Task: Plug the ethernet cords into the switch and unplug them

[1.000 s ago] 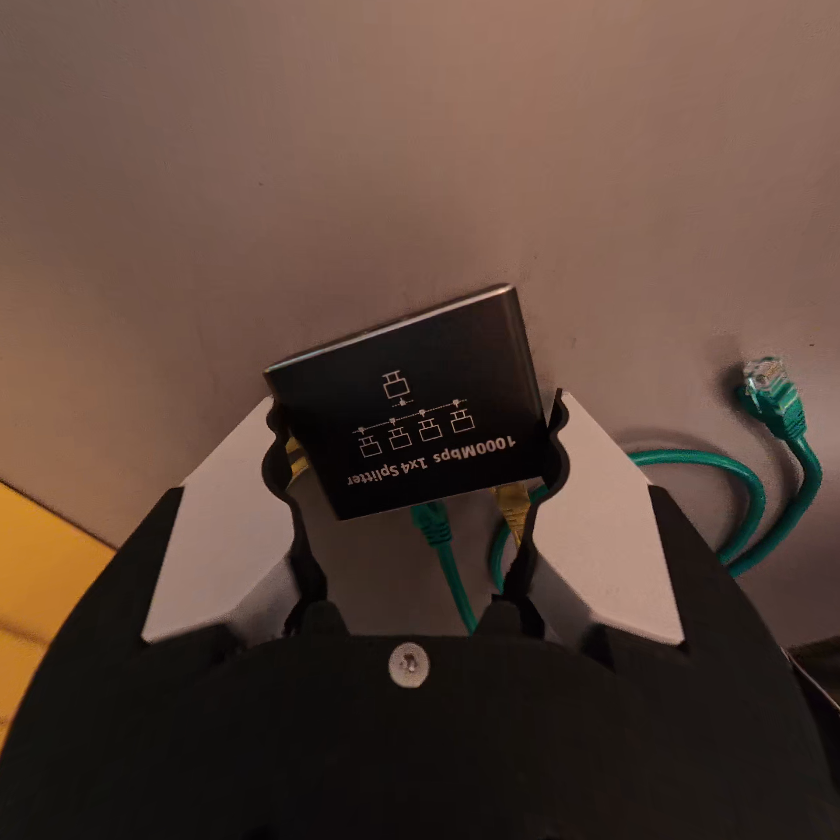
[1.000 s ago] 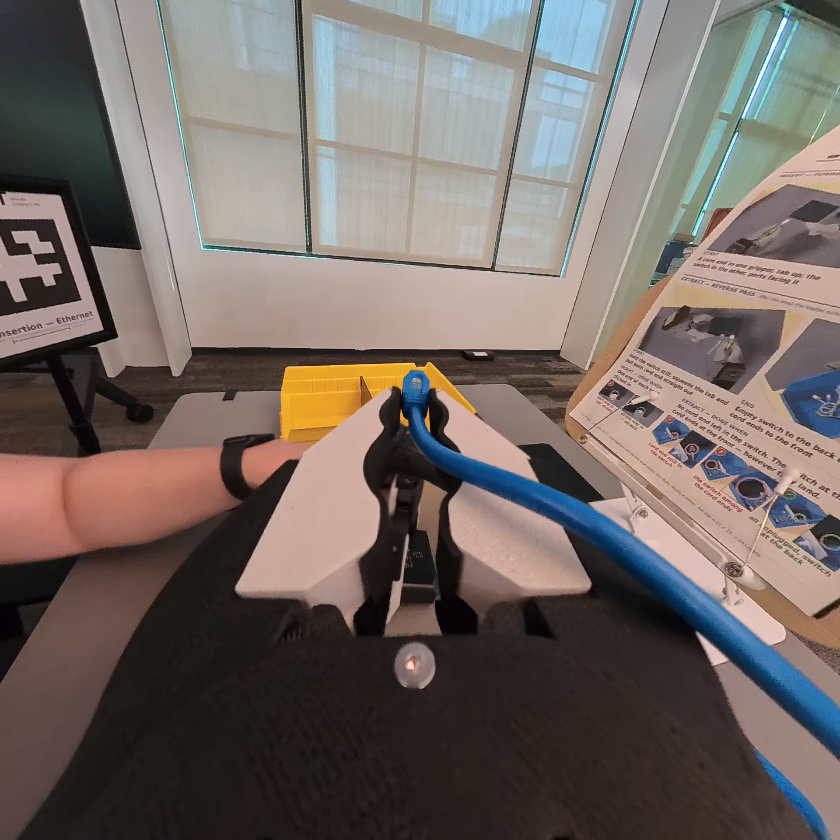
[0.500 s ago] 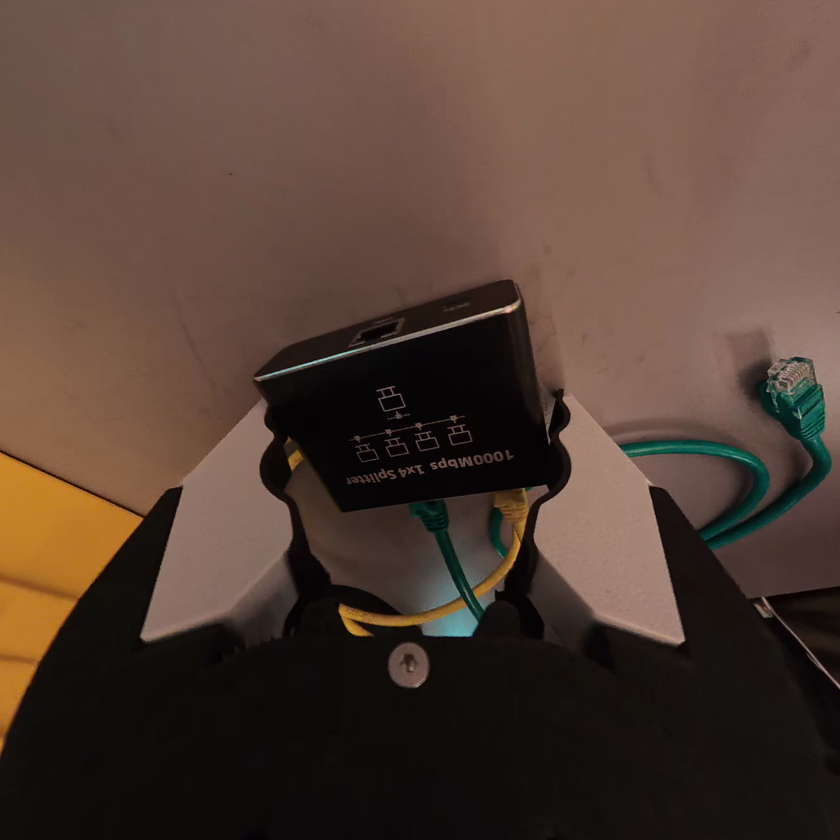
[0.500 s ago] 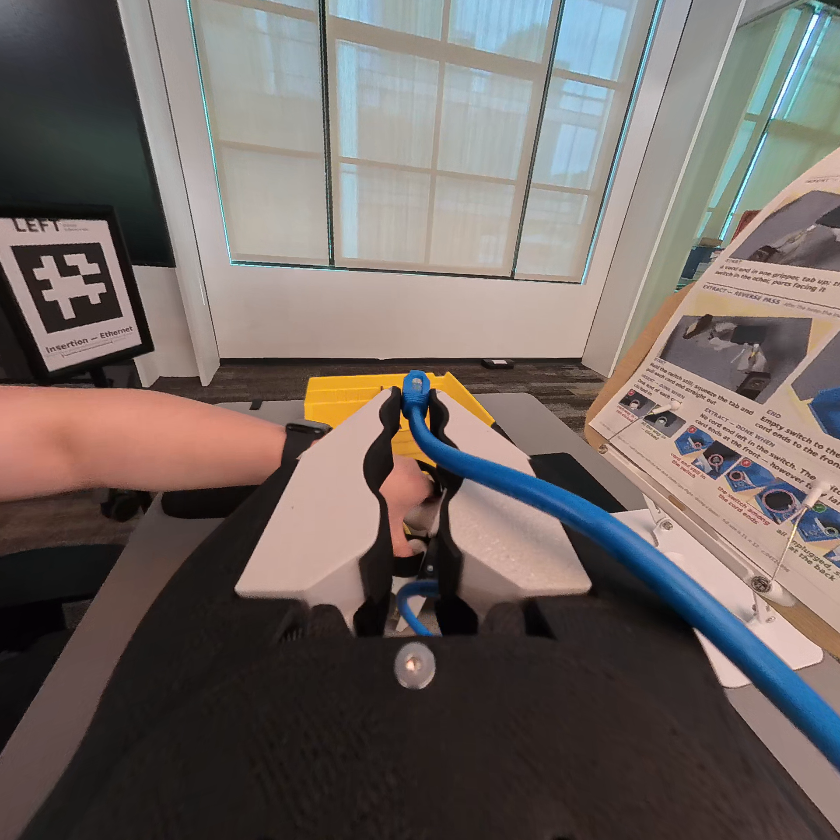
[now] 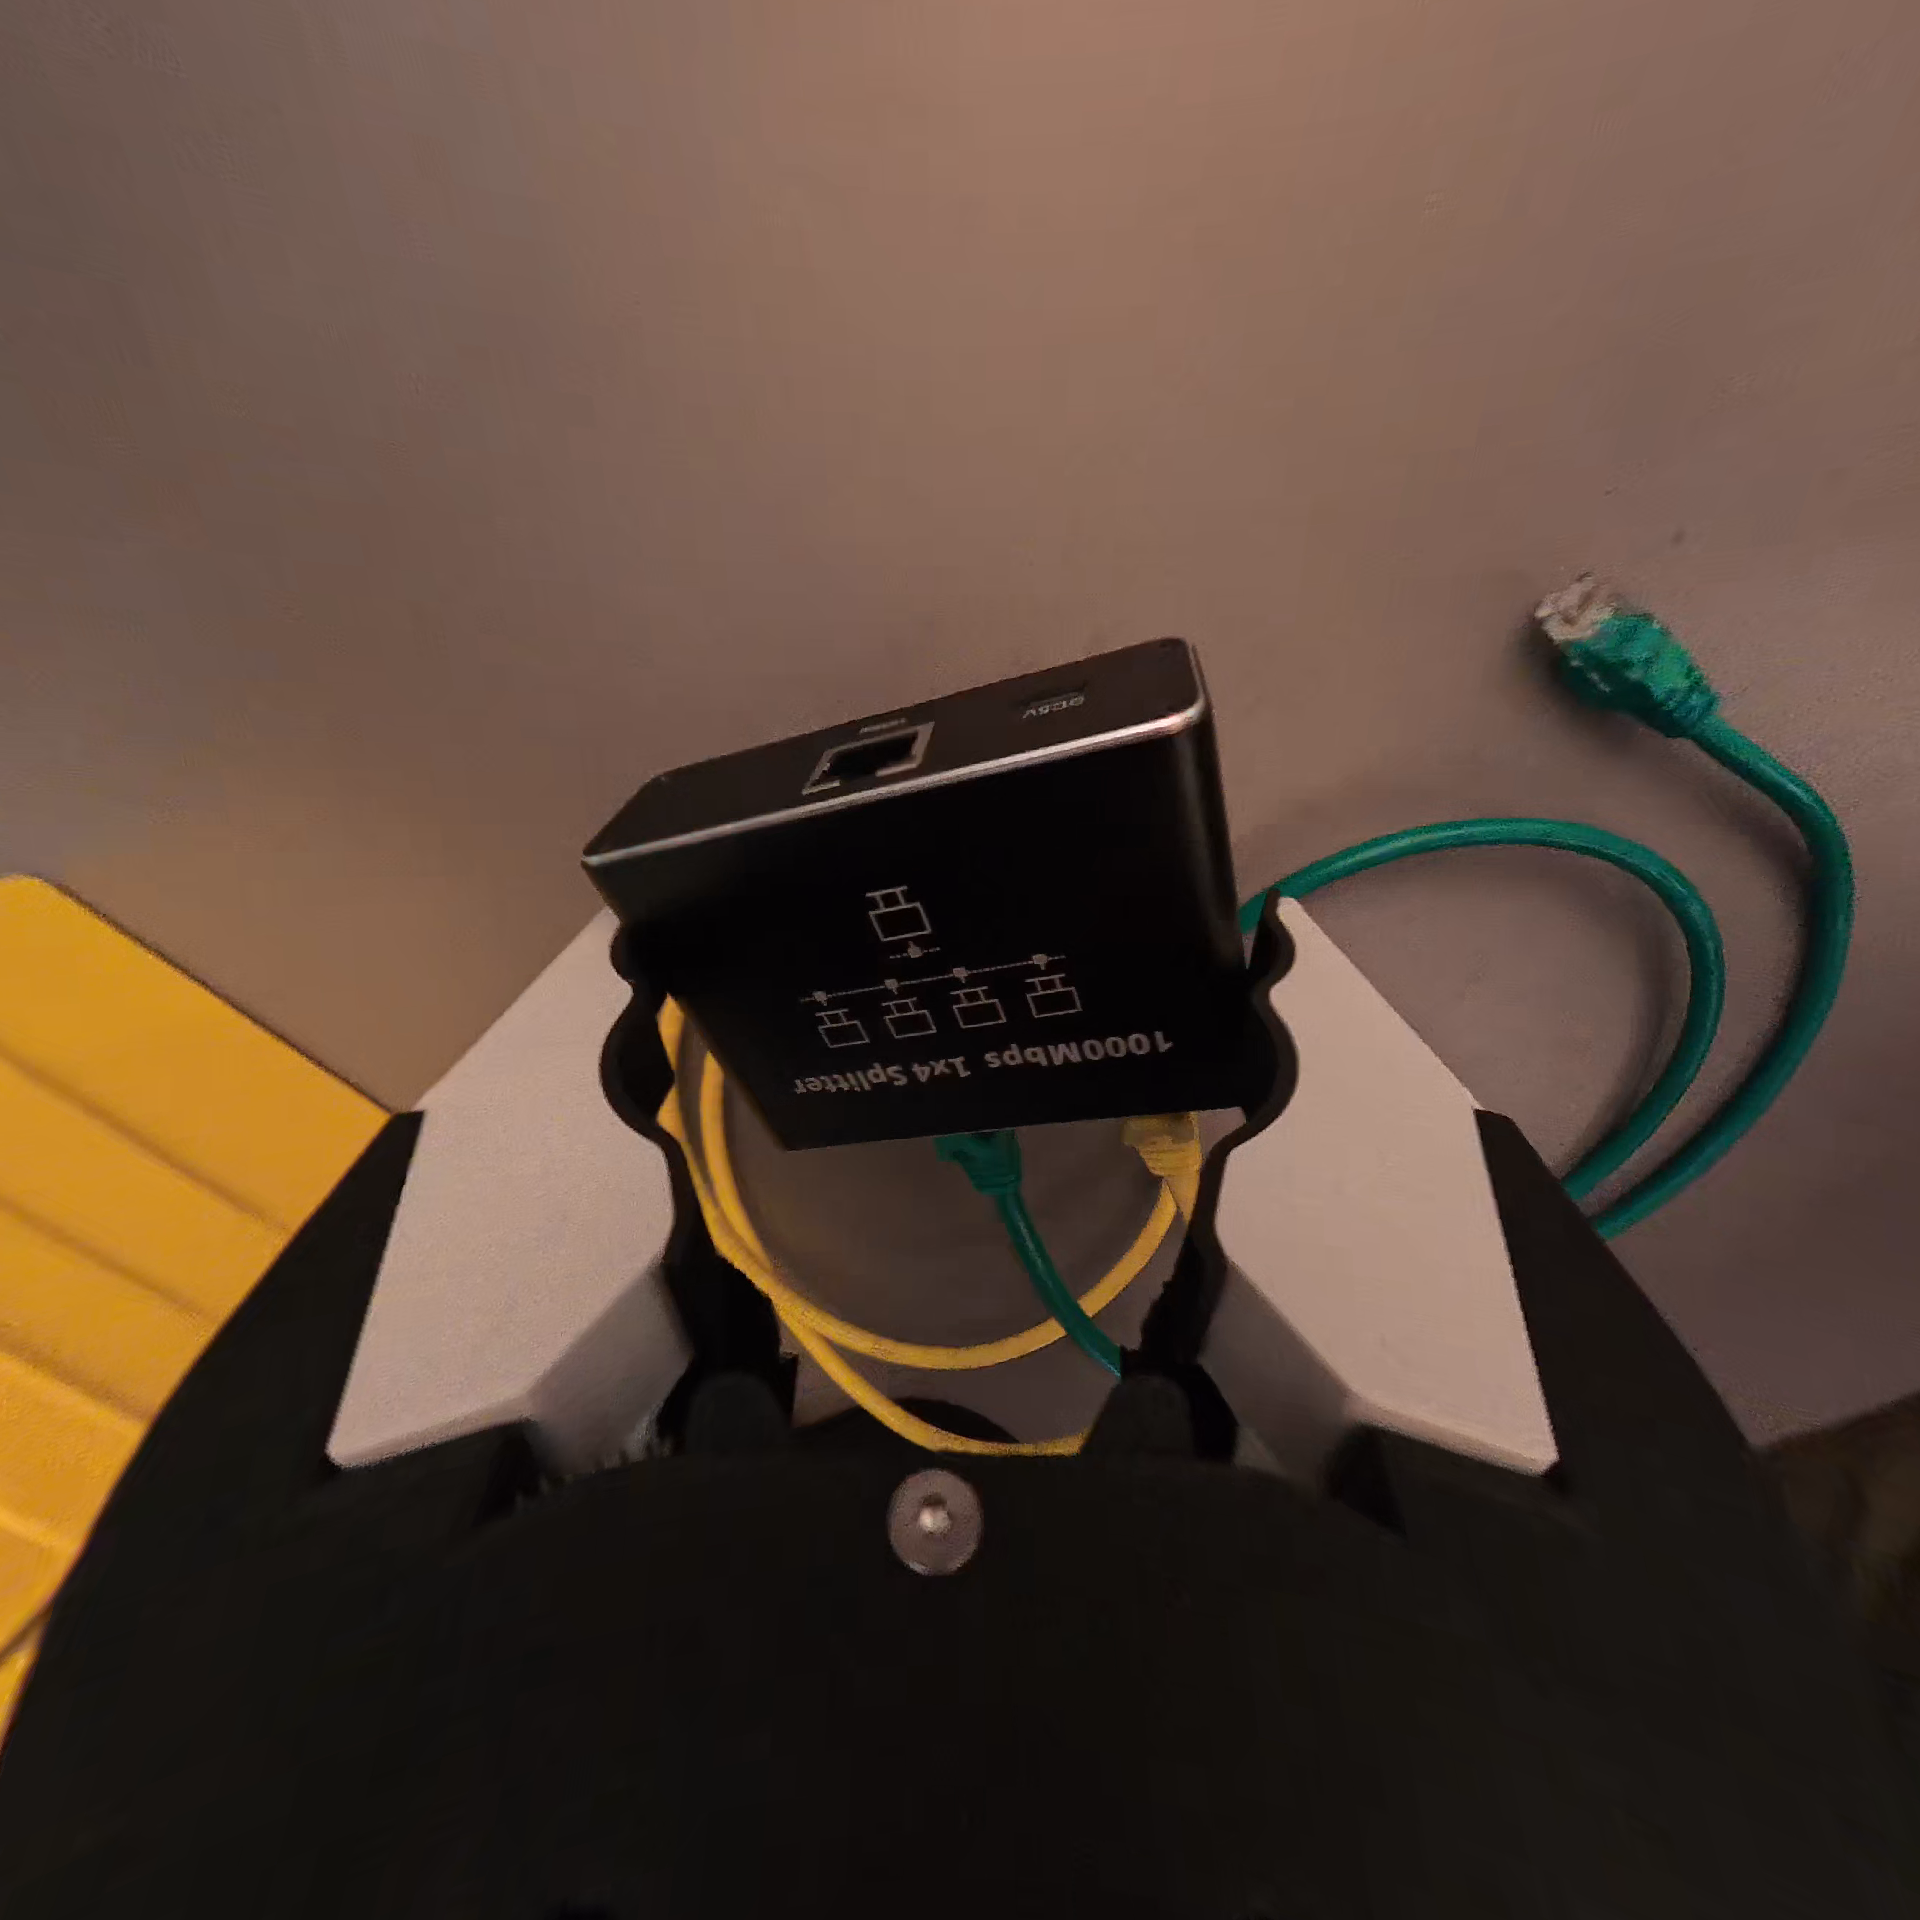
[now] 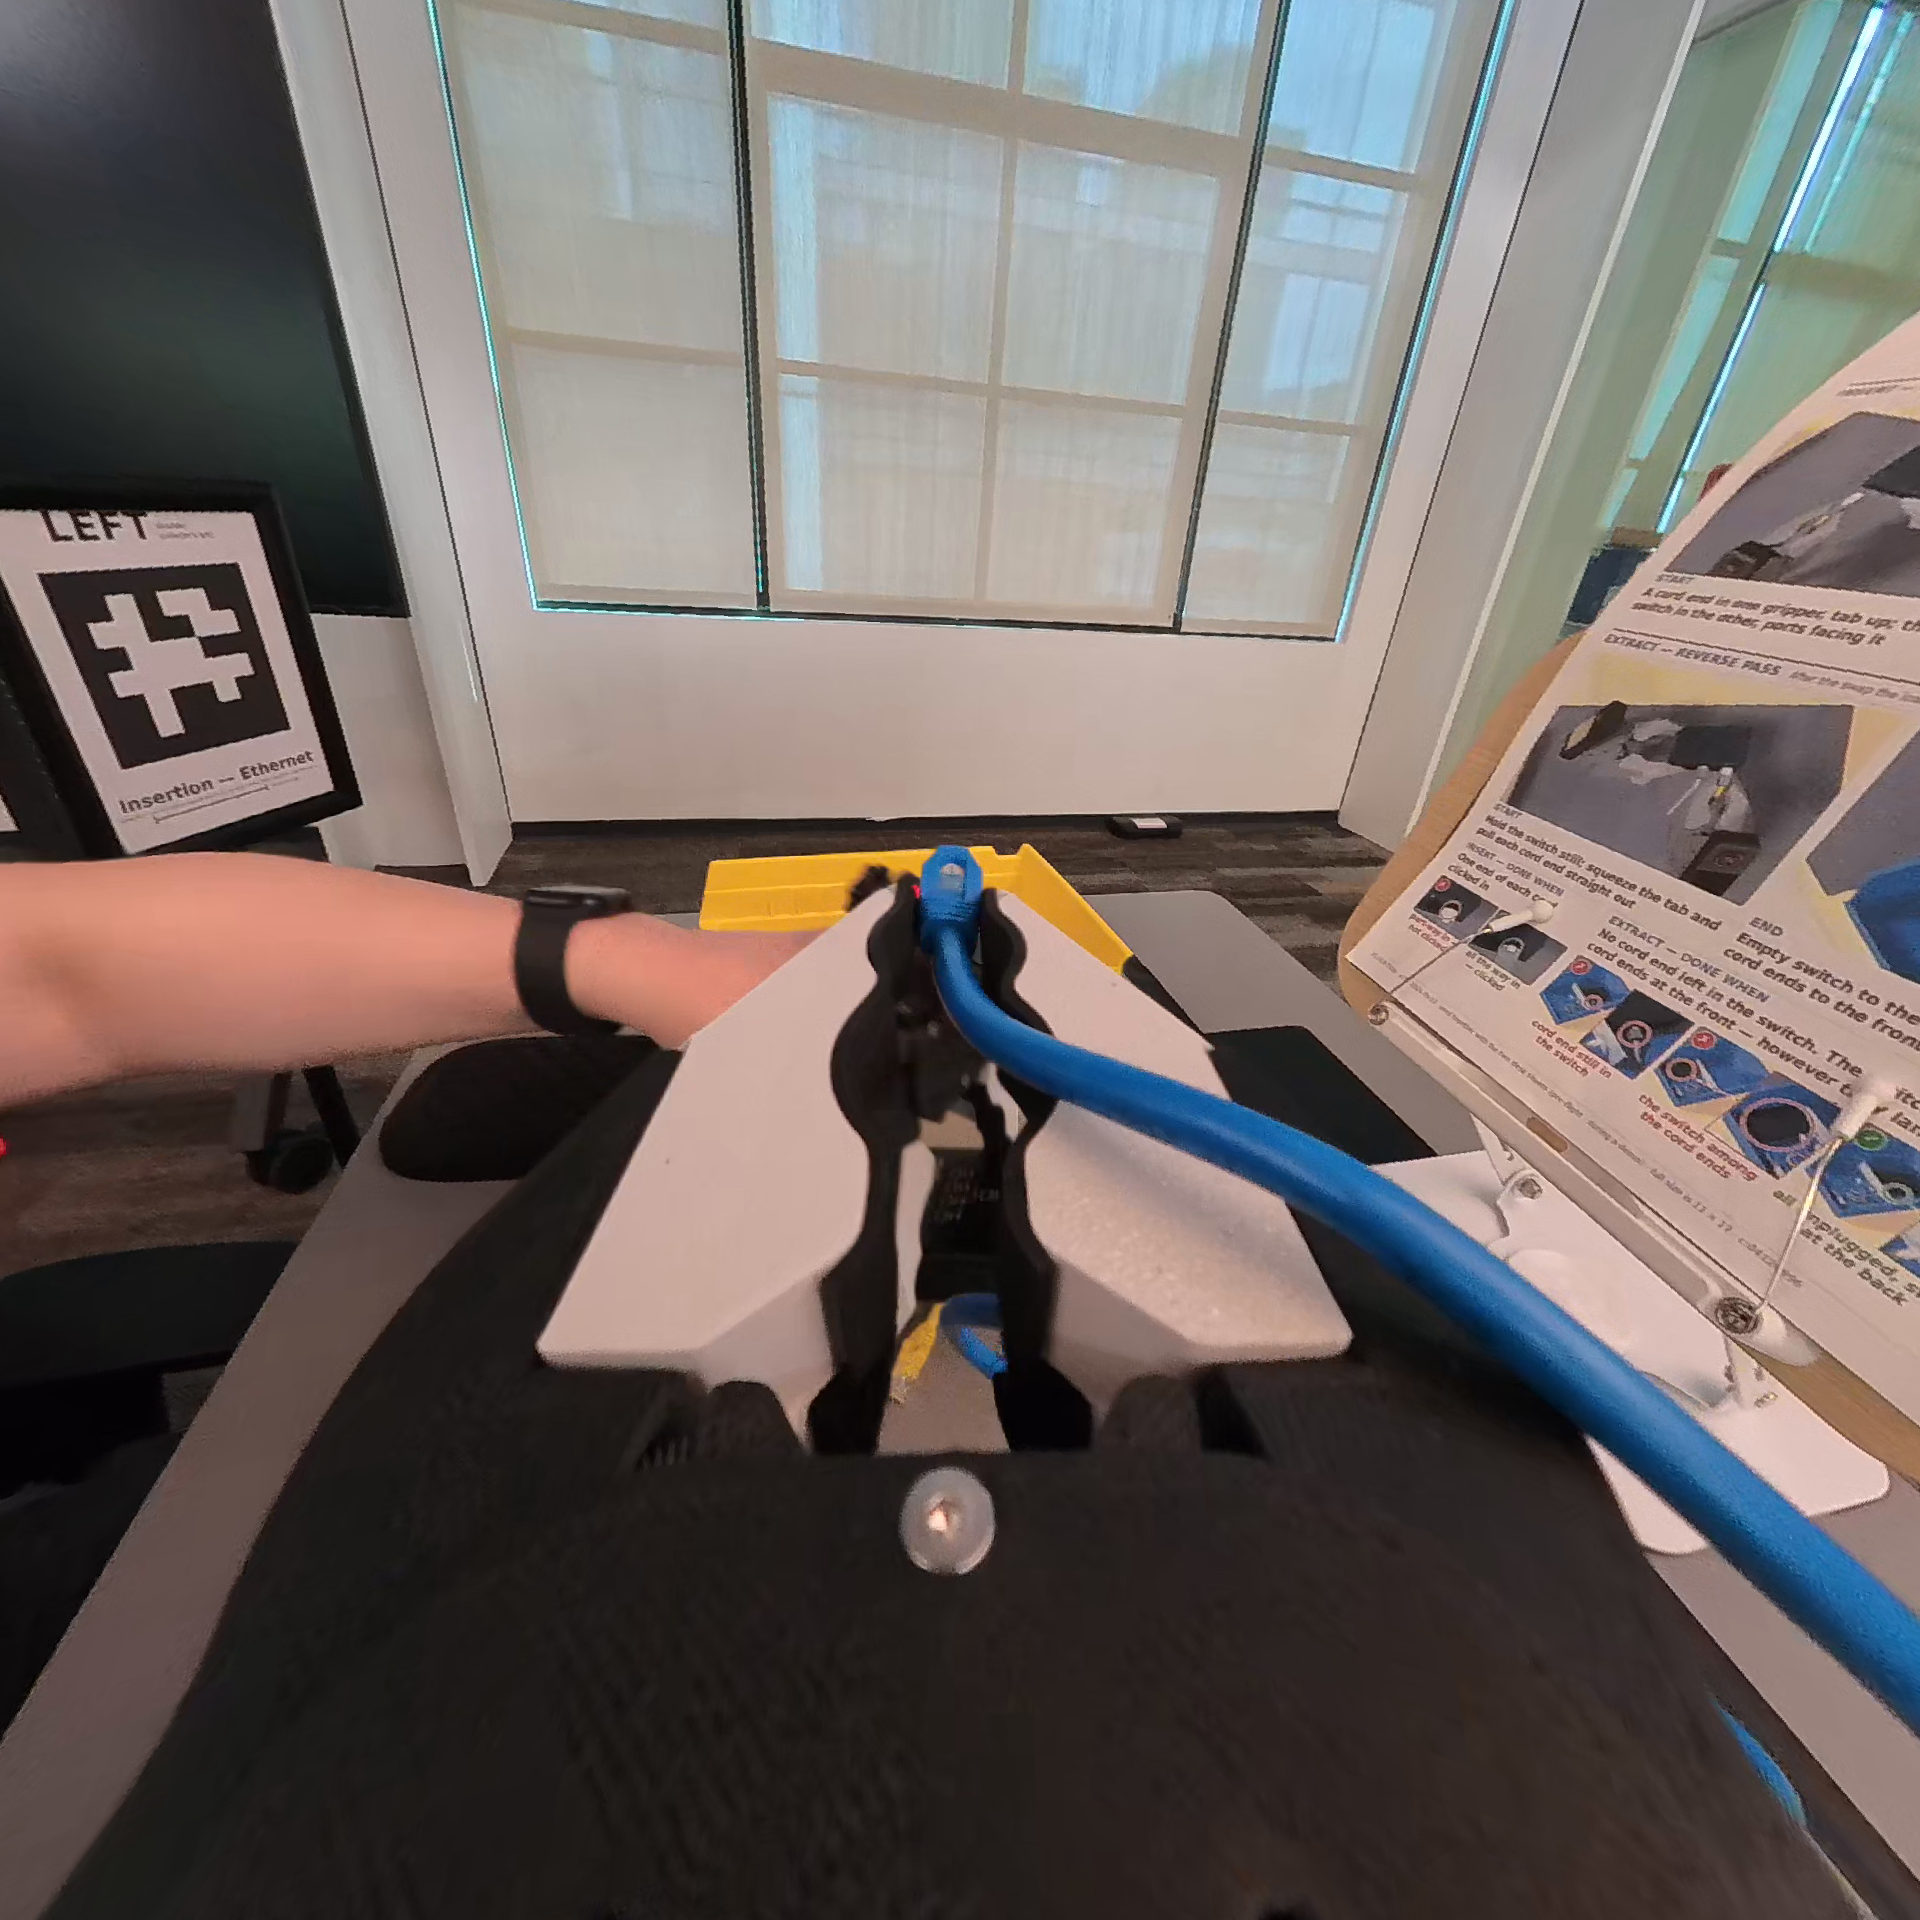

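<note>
Switch [image 5: 935,935] sits clamped between the left tongs [image 5: 951,997], lifted off the surface [image 5: 935,364]. Green cord [image 5: 1013,1226] and yellow cord [image 5: 1164,1153] enter its near edge, so two plugs look seated. One far-side port gapes empty. Right tongs [image 6: 940,914] pinch the blue cord [image 6: 1247,1153] at its plug, apparently next to insert. Loose green plug [image 5: 1600,644] lies right of the left tongs. Unplugging all remains.

yellow bin [image 6: 790,891] at surface [image 6: 239,1382] far edge | instruction board [image 6: 1704,935] right | framed marker sign [image 6: 166,665] left | window [image 6: 914,312] behind
</note>
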Demonstrator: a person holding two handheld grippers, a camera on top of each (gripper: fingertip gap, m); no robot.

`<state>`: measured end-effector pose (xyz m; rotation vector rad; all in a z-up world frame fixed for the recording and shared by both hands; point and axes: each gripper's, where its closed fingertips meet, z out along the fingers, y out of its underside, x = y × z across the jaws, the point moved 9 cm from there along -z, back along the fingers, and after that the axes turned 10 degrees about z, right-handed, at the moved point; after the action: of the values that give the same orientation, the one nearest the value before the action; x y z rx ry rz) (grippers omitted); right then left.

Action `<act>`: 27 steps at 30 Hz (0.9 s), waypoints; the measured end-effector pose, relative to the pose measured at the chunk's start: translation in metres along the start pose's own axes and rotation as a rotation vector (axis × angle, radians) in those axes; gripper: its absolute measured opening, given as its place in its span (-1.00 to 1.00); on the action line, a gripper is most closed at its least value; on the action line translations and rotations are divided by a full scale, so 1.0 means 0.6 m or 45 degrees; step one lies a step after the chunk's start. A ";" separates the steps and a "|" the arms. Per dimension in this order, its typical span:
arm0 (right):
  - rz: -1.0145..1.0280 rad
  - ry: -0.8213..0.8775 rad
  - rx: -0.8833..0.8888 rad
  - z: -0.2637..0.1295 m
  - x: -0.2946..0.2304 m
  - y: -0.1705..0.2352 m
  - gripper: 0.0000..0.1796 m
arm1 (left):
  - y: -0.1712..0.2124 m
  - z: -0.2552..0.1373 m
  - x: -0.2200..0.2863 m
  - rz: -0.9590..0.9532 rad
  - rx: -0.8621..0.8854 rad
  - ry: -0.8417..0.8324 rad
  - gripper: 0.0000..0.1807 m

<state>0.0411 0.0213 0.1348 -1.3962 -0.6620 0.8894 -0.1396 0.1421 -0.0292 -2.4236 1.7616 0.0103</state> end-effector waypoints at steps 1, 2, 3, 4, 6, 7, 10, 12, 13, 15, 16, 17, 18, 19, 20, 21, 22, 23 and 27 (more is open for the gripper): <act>-0.001 0.013 -0.003 0.000 0.003 0.002 -0.88 | 0.000 -0.015 0.004 0.056 0.070 -0.046 0.23; -0.003 0.026 -0.009 0.001 0.007 0.004 -0.88 | 0.001 -0.029 0.010 0.118 0.143 -0.090 0.23; -0.008 0.037 -0.021 0.003 0.010 0.008 -0.88 | 0.003 -0.043 0.016 0.171 0.212 -0.134 0.23; -0.015 0.046 -0.036 0.005 0.013 0.012 -0.88 | 0.006 -0.056 0.022 0.230 0.287 -0.177 0.23; -0.040 0.052 -0.068 0.009 0.020 0.021 -0.88 | 0.018 -0.081 0.034 0.327 0.449 -0.263 0.23; -0.058 0.047 -0.085 0.012 0.022 0.026 -0.88 | 0.024 -0.093 0.041 0.377 0.552 -0.281 0.23; -0.107 -0.014 -0.113 0.019 0.024 0.038 -0.88 | 0.044 -0.122 0.076 0.596 0.887 -0.165 0.23; -0.137 -0.096 -0.118 0.022 0.018 0.043 -0.88 | 0.050 -0.131 0.088 0.686 0.995 -0.097 0.22; -0.153 -0.129 -0.124 0.023 0.013 0.044 -0.88 | 0.050 -0.133 0.089 0.711 1.016 -0.084 0.22; -0.192 -0.166 -0.171 0.025 0.005 0.047 -0.88 | 0.047 -0.132 0.089 0.761 1.047 -0.052 0.22; -0.221 -0.177 -0.204 0.025 0.002 0.050 -0.88 | 0.044 -0.131 0.089 0.781 1.070 -0.012 0.22; -0.241 -0.186 -0.236 0.025 -0.001 0.052 -0.89 | 0.041 -0.131 0.088 0.794 1.096 0.038 0.22; -0.253 -0.197 -0.260 0.027 -0.003 0.055 -0.88 | 0.039 -0.131 0.086 0.813 1.122 0.088 0.21; -0.257 -0.218 -0.281 0.029 -0.006 0.058 -0.88 | 0.037 -0.131 0.085 0.830 1.130 0.125 0.21; -0.261 -0.232 -0.305 0.032 -0.008 0.061 -0.88 | 0.037 -0.133 0.083 0.846 1.124 0.141 0.21; -0.267 -0.222 -0.329 0.035 -0.008 0.064 -0.88 | 0.037 -0.136 0.082 0.868 1.126 0.142 0.21; -0.275 -0.212 -0.353 0.038 -0.008 0.068 -0.88 | 0.038 -0.141 0.083 0.895 1.142 0.147 0.21; -0.280 -0.223 -0.367 0.041 -0.009 0.070 -0.88 | 0.039 -0.147 0.083 0.917 1.166 0.165 0.21; -0.248 -0.288 -0.377 0.050 -0.017 0.076 -0.88 | 0.043 -0.162 0.081 0.951 1.261 0.271 0.20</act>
<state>0.0044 0.0269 0.0933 -1.4718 -1.1195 0.8231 -0.1565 0.0768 0.0597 -1.0610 1.9593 -0.8292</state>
